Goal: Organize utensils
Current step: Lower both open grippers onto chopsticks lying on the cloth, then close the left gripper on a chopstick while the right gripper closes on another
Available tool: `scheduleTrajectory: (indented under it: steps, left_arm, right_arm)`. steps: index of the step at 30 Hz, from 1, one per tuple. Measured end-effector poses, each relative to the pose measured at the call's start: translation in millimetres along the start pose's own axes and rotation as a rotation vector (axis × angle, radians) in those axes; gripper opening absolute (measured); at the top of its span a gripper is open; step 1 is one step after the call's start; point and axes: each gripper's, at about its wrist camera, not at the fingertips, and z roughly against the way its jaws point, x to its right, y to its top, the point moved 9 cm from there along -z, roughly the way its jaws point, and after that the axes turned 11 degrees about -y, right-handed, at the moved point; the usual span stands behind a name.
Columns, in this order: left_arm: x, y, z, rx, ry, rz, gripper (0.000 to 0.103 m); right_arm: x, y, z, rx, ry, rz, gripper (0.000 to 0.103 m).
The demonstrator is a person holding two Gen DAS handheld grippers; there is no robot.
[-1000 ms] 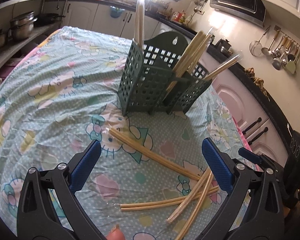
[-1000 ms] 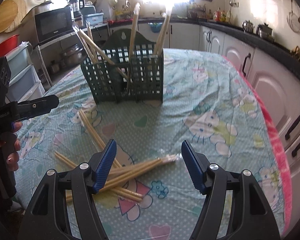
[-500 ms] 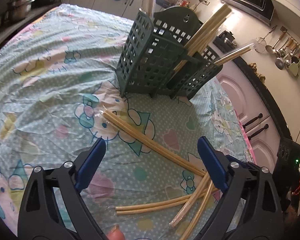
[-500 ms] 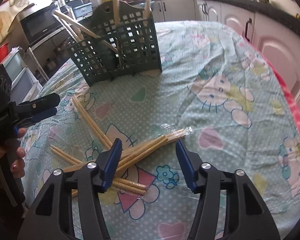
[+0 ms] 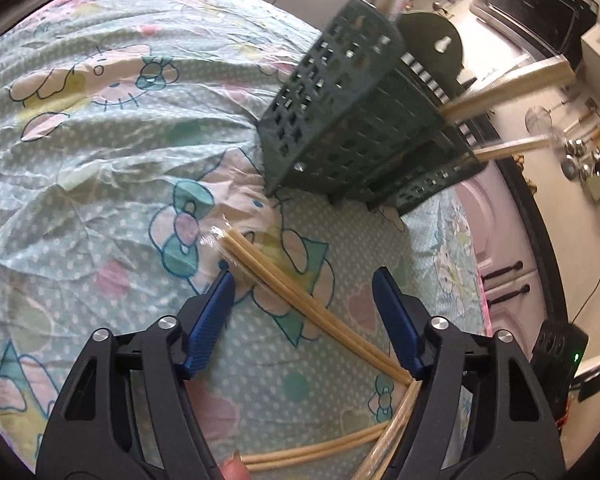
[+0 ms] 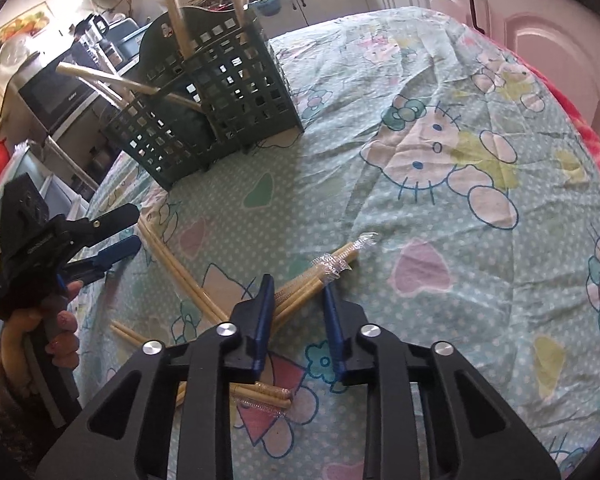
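A dark green slotted utensil holder (image 5: 364, 120) stands on the table and holds several wrapped chopstick pairs; it also shows in the right wrist view (image 6: 212, 108). My left gripper (image 5: 304, 292) is open, low over the table, its jaws either side of a wrapped chopstick pair (image 5: 292, 284). My right gripper (image 6: 296, 296) is open but narrowed, its jaws astride a plastic-wrapped chopstick pair (image 6: 320, 270) that lies across others. The left gripper also shows in the right wrist view (image 6: 116, 232), beside the long pair (image 6: 176, 272).
More chopstick pairs lie crossed at the near edge (image 5: 320, 452) and under my right gripper (image 6: 264, 396). The table has a cartoon-cat cloth (image 6: 440, 152). Pink cabinets (image 6: 540, 40) and a kitchen counter surround the table.
Both grippers have moved forward and down toward the table. The left now straddles the long pair. The right has narrowed around the wrapped pair.
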Motion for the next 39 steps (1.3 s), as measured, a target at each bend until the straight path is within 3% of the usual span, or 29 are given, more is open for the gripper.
scheduleTrajectory:
  steps: [8, 15, 29, 39]
  left_arm:
    - [-13, 15, -5, 0.01, 0.016, 0.055, 0.045]
    - [-27, 23, -7, 0.019, 0.065, 0.062, 0.015]
    - [-28, 30, 0, 0.044, -0.033, 0.092, 0.009]
    - [13, 44, 45, 0.152, -0.085, -0.02, 0.005]
  right_arm:
    - [5, 2, 4, -0.008, 0.023, -0.028, 0.018]
    - [6, 6, 13, 0.014, 0.027, -0.025, 0.016]
    - [-7, 27, 37, 0.08, 0.046, 0.01, 0.012]
    - [-26, 52, 58, 0.12, 0.118, 0.019, 0.008]
